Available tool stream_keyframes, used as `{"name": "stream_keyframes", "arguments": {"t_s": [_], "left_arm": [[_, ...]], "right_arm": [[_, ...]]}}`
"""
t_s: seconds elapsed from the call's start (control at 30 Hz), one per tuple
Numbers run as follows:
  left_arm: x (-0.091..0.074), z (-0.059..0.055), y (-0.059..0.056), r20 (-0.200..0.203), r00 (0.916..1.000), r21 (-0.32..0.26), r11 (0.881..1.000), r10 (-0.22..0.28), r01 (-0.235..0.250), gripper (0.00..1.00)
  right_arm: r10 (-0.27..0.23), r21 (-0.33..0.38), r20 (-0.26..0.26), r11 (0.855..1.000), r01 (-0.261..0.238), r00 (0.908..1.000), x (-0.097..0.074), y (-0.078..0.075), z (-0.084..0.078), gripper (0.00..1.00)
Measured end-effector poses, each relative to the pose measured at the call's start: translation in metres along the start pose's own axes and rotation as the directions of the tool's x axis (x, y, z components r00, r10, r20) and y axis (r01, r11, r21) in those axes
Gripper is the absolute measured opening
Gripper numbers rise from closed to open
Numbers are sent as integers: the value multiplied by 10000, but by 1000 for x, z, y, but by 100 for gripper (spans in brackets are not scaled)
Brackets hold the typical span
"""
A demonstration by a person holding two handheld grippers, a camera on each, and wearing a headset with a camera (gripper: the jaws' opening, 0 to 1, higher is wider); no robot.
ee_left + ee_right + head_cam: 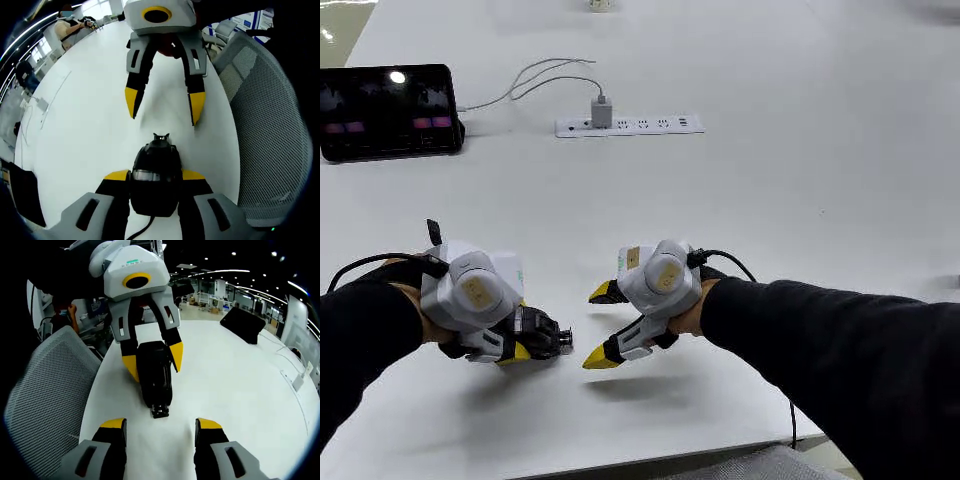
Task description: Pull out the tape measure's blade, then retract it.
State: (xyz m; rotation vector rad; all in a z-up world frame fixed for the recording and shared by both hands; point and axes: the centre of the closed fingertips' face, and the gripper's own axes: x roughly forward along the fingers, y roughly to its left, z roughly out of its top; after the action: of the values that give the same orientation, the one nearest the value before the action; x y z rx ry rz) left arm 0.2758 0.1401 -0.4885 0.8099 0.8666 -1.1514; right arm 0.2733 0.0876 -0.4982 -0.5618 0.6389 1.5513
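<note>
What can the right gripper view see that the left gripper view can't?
Right gripper view: the white front of the left gripper, facing the camera, with its yellow tips squeezing the sides of the tape measure. Left gripper view: the white front of the right gripper, its jaws open with nothing between them. Both: the black tape measure held by the left gripper with its blade not pulled out, the white table and a grey mesh chair.
</note>
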Motion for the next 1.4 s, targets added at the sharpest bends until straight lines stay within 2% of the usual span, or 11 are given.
{"name": "stream_keyframes", "arguments": {"t_s": [0.17,0.57,0.63,0.73,0.9,0.93,0.97,1.13,1.3,1.4], "left_arm": [[1,-1,1,-12,10000,-56,10000,8,-8,31],[3,-2,2,-10,10000,-100,10000,4,-4,31],[3,-2,2,17,10000,-111,9999,-10,10,31],[3,-2,2,32,10000,-114,9999,-47,47,31],[4,-2,1,29,10000,-140,9999,-59,59,31],[4,-2,1,31,10000,-148,9999,-59,60,31],[4,-1,1,33,10000,-154,9999,-50,50,31],[4,-1,1,41,10000,-162,9999,-27,27,31],[4,-1,0,64,10000,-148,9999,-28,29,31],[4,-1,0,97,9999,-123,9999,-56,57,31]], "right_arm": [[132,-69,-57,9999,-132,9999,7,0,2,49],[438,-246,-95,9987,-440,9990,19,3,4,31],[486,-561,-209,9972,-497,9986,21,5,3,26],[535,-650,-227,9964,-548,9983,23,6,3,23],[394,-745,-301,9964,-415,9988,25,2,1,19],[129,-743,-301,9971,-151,9995,26,-3,1,16],[133,-735,-336,9972,-158,9993,27,-3,1,15],[301,-845,-423,9959,-336,9987,31,2,0,13],[246,-1074,-442,9938,-292,9987,35,2,2,13],[321,-960,-611,9947,-379,9976,36,0,1,12]]}}
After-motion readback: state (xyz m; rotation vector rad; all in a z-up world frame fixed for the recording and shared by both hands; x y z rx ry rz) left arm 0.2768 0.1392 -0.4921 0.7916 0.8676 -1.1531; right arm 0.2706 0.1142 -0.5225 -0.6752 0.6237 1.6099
